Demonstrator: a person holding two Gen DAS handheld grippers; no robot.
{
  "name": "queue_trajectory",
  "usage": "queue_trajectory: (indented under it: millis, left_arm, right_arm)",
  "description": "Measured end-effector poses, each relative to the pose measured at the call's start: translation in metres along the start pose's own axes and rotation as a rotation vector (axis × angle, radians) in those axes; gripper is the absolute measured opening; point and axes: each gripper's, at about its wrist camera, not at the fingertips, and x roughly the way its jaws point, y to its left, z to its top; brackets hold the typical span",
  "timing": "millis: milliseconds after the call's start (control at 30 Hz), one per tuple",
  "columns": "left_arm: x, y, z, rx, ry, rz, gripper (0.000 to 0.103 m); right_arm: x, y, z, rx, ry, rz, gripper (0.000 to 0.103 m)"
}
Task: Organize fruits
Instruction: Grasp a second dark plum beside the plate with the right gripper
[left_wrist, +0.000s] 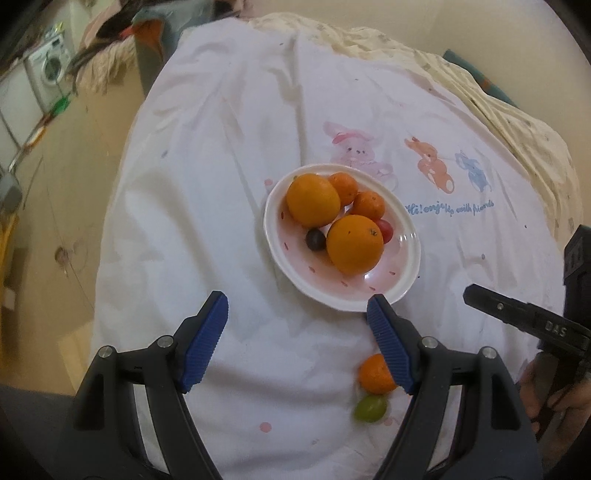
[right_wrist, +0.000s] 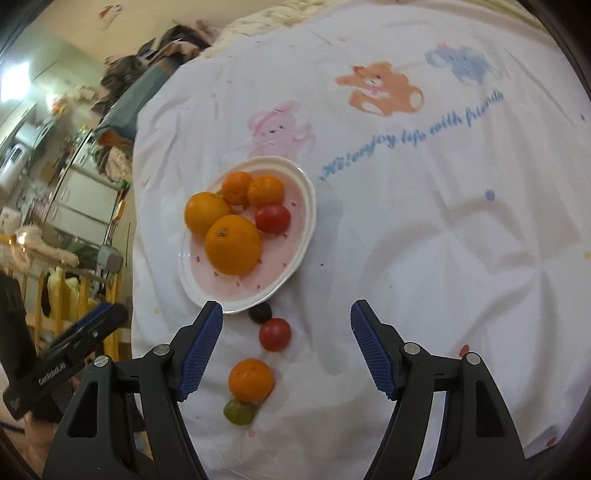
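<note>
- White cloth (right_wrist: 424, 240) with cartoon animals and blue lettering covers the work surface; a cluttered room with a washing machine (left_wrist: 50, 70) shows at the upper left of the left wrist view.
- I judge the sorting well along: the plate (right_wrist: 303, 206), left of centre in the right wrist view, already carries two large oranges, two small ones and a cherry tomato.
- Loose on the cloth, running down from the plate's near rim: a dark grape (right_wrist: 259, 312) touching the rim, a red tomato (right_wrist: 274, 334) just beside it, a mandarin (right_wrist: 251, 380) lower down, and a green grape (right_wrist: 239, 412) against it.
- My right gripper (right_wrist: 287, 308) stands wide with nothing in it, the loose row lying between its fingers.
- My left gripper (left_wrist: 297, 302) is also wide and empty; its right finger overlaps the plate rim and hides part of the mandarin in that view.
- Next I would drop the right gripper on one loose fruit and close gently; the mandarin looks easiest.
- Risks, as I see it: the fruits sit tight together, so a finger could nudge a neighbour into rolling, the left finger (right_wrist: 207, 347) sits near the plate edge, and the other gripper crowds in from the lower left.
</note>
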Motion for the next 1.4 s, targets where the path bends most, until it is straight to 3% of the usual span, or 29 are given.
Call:
queue_trajectory:
  millis: [367,500,600,767,833,1033,1100,1167,1200,1400]
  left_arm:
    - [0.023,-0.028,-0.012,0.066,0.107,-0.052,0.075]
    - [0.026,-0.026,-0.011,0.046,0.118,-0.045,0.075]
    - [0.027,-0.019,-0.009,0.023,0.124,-0.041,0.075]
    - [0.027,-0.004,-0.007,-0.042,0.131,-0.04,0.075]
    - [0.026,0.002,-0.005,-0.063,0.131,-0.047,0.075]
    - [0.025,0.007,-0.004,-0.083,0.127,-0.051,0.075]
    - [0.025,0.006,-0.003,-0.081,0.126,-0.055,0.075]
    - [0.024,0.006,-0.003,-0.078,0.123,-0.056,0.075]
    - [0.024,0.006,-0.002,-0.078,0.122,-0.057,0.075]
    - [0.023,0.006,-0.002,-0.08,0.122,-0.061,0.075]
  right_arm:
    - [0.013,-0.006,0.004,0.038,0.021,-0.019,0.075]
    - [0.033,-0.004,-0.002,0.02,0.112,-0.025,0.075]
    - [0.052,0.001,-0.008,-0.005,0.18,-0.027,0.068]
    - [0.08,0.041,-0.013,-0.266,0.212,-0.134,0.065]
    - [0.09,0.051,-0.018,-0.327,0.238,-0.14,0.059]
    - [0.112,0.073,-0.023,-0.486,0.231,-0.214,0.057]
    - [0.115,0.076,-0.023,-0.499,0.228,-0.22,0.051]
    - [0.114,0.076,-0.023,-0.499,0.229,-0.219,0.037]
    - [0.113,0.075,-0.022,-0.495,0.24,-0.205,0.024]
    - [0.094,0.064,-0.018,-0.425,0.26,-0.119,0.024]
